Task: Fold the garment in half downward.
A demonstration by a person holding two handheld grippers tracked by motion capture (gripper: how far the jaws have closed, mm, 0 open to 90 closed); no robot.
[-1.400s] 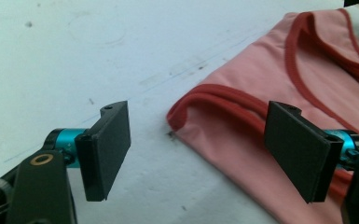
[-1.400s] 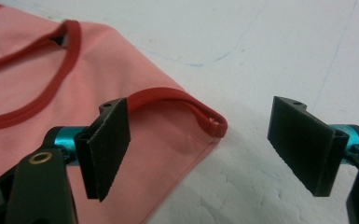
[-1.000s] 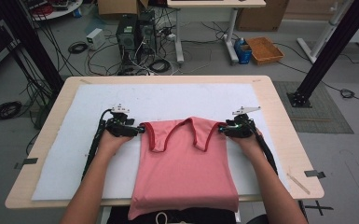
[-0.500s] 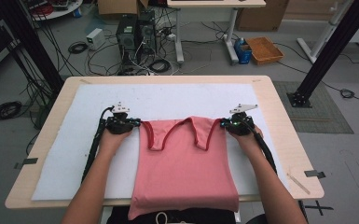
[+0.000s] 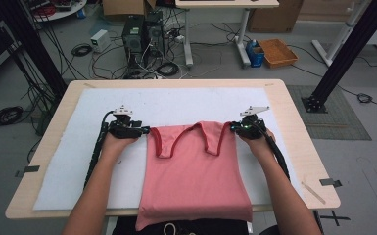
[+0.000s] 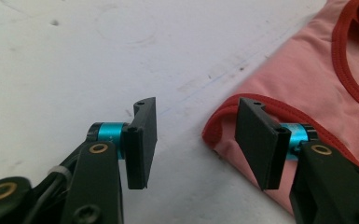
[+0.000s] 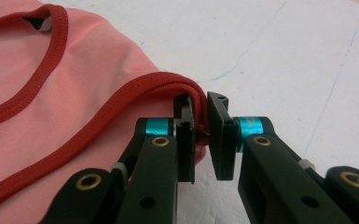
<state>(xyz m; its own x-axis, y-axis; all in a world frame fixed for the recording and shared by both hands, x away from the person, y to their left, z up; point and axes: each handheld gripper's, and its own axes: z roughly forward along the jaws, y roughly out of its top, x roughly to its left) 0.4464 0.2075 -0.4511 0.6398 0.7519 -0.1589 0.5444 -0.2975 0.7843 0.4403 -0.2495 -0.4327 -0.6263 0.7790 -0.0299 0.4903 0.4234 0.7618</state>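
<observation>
The left hand-held gripper (image 5: 144,130) rests on the white mat (image 5: 68,161) that covers the wooden worktop (image 5: 294,122), just at the left shoulder corner of a pink sleeveless top (image 5: 193,181). In the left gripper view, this left hand-held gripper (image 6: 196,140) has its jaws spread wide and released, holding nothing. The one jaw stands over bare mat (image 6: 74,56); the other sits over the red-trimmed corner of the top (image 6: 307,84), and whether it touches the cloth cannot be told.

The top lies flat in the middle of the worktop, straps pointing away from the person, with its lower hem hanging over the near edge. Red binding edges the neckline and armholes.

The right hand-held gripper (image 5: 233,128) sits at the top's right shoulder corner. In the right gripper view, this right hand-held gripper (image 7: 200,135) is clenched on the top (image 7: 74,102), with its jaws nearly closed and pinching the doubled red trim between them.

A cable trails from each gripper back along the person's forearms. Beyond the worktop, computer towers (image 5: 139,36) and loose cables sit on the floor, with an orange tray (image 5: 278,52) to the right.
</observation>
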